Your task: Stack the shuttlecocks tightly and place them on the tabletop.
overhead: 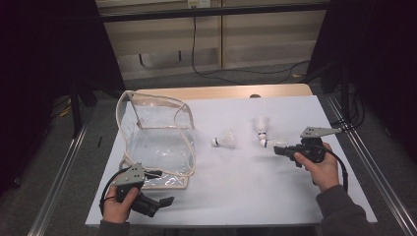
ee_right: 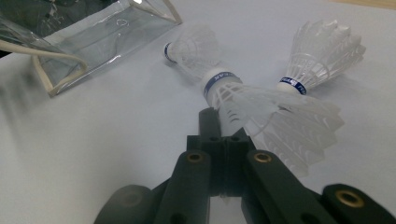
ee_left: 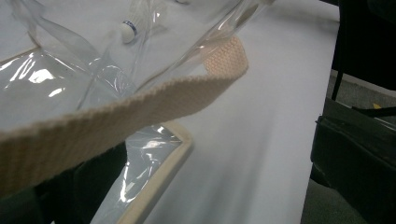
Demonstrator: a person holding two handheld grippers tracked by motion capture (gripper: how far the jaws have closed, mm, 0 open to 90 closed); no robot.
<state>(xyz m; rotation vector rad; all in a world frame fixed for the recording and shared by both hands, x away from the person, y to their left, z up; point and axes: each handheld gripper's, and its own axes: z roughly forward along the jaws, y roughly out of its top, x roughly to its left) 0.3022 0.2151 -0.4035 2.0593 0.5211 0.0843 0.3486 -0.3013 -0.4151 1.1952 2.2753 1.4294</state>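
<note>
A clear plastic bag (overhead: 157, 142) with beige trim stands open at the table's left. My left gripper (overhead: 153, 174) sits at the bag's near edge, apparently shut on its beige strap (ee_left: 140, 107), which hangs taut close across the left gripper view. My right gripper (ee_right: 224, 128) is shut on the feather skirt of a white shuttlecock (ee_right: 261, 107) at the right of the table (overhead: 273, 143), its cork pointing away from the jaws. A second shuttlecock (overhead: 261, 125) stands just behind it. A third shuttlecock (overhead: 225, 140) lies between them and the bag.
The white tabletop (overhead: 236, 191) has bare room in front and in the middle. Metal rails (overhead: 59, 172) run along both sides of the table. Cables (overhead: 231, 71) trail over the floor behind it.
</note>
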